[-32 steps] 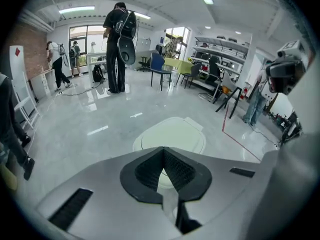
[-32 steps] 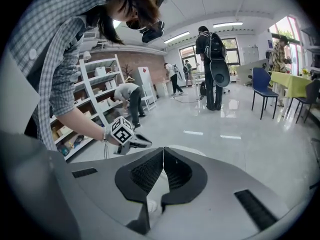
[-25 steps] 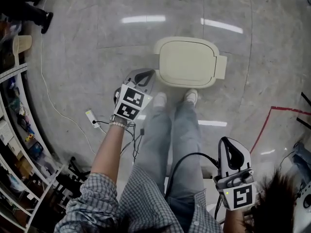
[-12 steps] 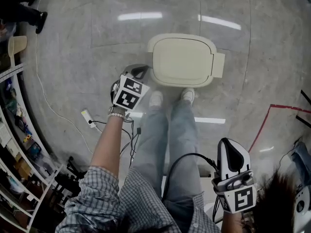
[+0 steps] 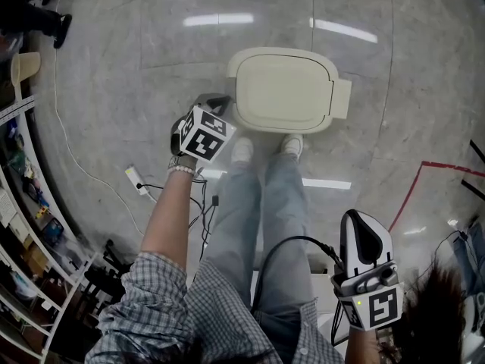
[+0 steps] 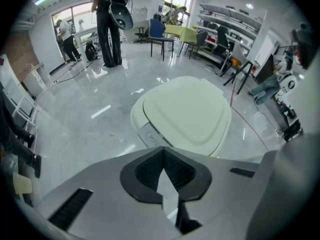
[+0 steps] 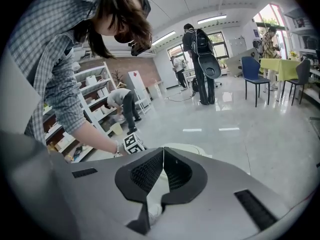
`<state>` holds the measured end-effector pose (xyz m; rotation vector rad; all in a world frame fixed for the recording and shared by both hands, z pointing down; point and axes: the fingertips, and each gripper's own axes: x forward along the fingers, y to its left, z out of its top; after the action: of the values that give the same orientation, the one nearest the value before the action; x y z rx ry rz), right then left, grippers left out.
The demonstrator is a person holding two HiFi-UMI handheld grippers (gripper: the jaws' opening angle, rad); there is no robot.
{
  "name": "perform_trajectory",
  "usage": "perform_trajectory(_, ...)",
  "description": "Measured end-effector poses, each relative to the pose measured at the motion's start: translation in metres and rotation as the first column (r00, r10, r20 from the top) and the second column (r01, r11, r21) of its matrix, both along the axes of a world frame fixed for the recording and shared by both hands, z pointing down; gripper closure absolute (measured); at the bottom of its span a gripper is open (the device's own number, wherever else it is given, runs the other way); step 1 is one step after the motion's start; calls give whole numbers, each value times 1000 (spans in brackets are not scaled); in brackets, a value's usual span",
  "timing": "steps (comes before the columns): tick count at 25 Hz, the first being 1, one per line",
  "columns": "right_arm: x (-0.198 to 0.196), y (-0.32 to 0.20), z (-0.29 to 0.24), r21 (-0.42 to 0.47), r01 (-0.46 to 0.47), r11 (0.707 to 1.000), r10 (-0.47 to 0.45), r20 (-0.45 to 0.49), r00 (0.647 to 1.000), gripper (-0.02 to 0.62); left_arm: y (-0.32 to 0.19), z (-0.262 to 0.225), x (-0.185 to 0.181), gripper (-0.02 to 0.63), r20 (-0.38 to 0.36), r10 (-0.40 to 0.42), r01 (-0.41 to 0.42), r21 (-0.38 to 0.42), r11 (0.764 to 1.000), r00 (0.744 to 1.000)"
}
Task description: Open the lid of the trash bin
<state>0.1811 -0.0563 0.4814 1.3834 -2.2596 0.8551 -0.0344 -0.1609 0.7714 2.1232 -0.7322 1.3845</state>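
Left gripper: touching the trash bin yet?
Cannot tell. In the left gripper view, the shut left gripper overlaps the trash bin; neither contact nor gap shows.

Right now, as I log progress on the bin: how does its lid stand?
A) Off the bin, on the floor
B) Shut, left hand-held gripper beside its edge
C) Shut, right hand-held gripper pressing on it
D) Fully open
B: the lid lies flat and shut, the left hand-held gripper hangs beside its left edge, and the right hand-held gripper is held back by the person's hip.
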Motion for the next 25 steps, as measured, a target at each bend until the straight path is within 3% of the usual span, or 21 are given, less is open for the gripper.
perform_trajectory(6, 1, -1, 2, -19, -22, 1000, 23, 31, 999, 577, -1, 3, -3, 598, -24, -102, 101, -47, 994, 994)
perform_trajectory(11, -1, -2, 2, -27, -35, 999, 36, 48, 998, 577, 0, 4, -4, 598, -1, -66, 65, -44, 997, 998)
perform_trajectory(19, 2, 1, 3, -57, -94, 994, 98, 69, 993, 577, -1, 3, -5, 598, -22, -93, 91, -57, 994, 995)
perform_trajectory(25, 3, 3, 5, -47, -75, 996, 78, 70, 995, 577, -3, 2, -4, 598, -42, -131, 128, -66, 990, 991)
